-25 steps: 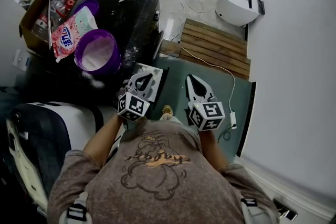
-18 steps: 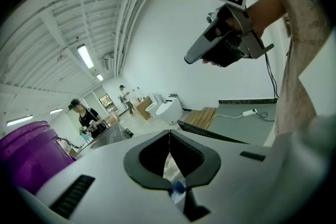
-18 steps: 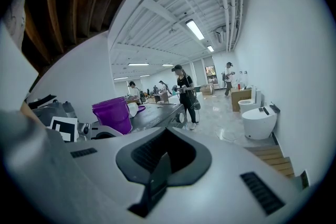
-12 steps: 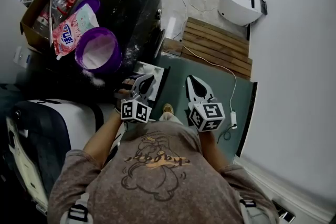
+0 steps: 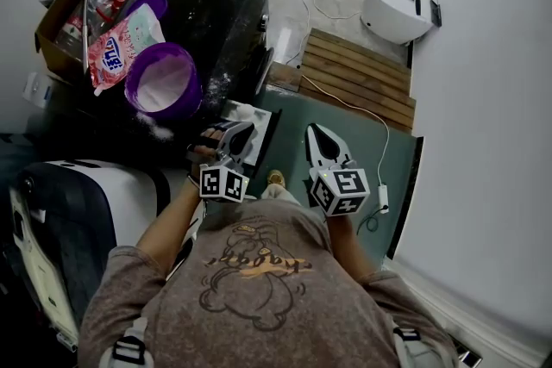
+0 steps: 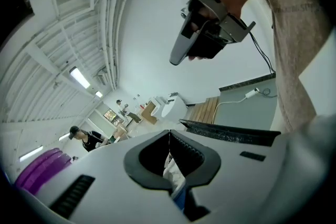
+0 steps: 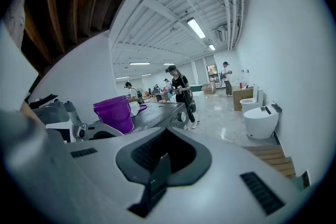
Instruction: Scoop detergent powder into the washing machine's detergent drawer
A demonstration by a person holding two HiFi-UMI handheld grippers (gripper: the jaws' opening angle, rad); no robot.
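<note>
The open detergent drawer [image 5: 252, 114], with white powder in it, juts from the front of the black washing machine [image 5: 220, 9]. My left gripper [image 5: 233, 138] hovers just in front of the drawer, tilted upward. In the left gripper view its jaws [image 6: 169, 136] are shut on a thin white and blue thing, apparently the scoop [image 6: 175, 173]; its bowl is hidden. A purple tub [image 5: 162, 82] of powder and a pink detergent bag [image 5: 121, 43] sit on the machine's top. My right gripper [image 5: 316, 134] hangs shut and empty to the right, over the green mat.
A cardboard box [image 5: 53, 26] of supplies stands at the machine's far left. A white appliance [image 5: 78, 211] is at my left side. A wooden pallet [image 5: 358, 77], two toilets [image 5: 392, 9] and a cable lie to the right. Powder is spilled on the machine's top.
My left gripper has rolled and tipped upward beside the drawer, shifting slightly right. The right gripper has stayed in place.
</note>
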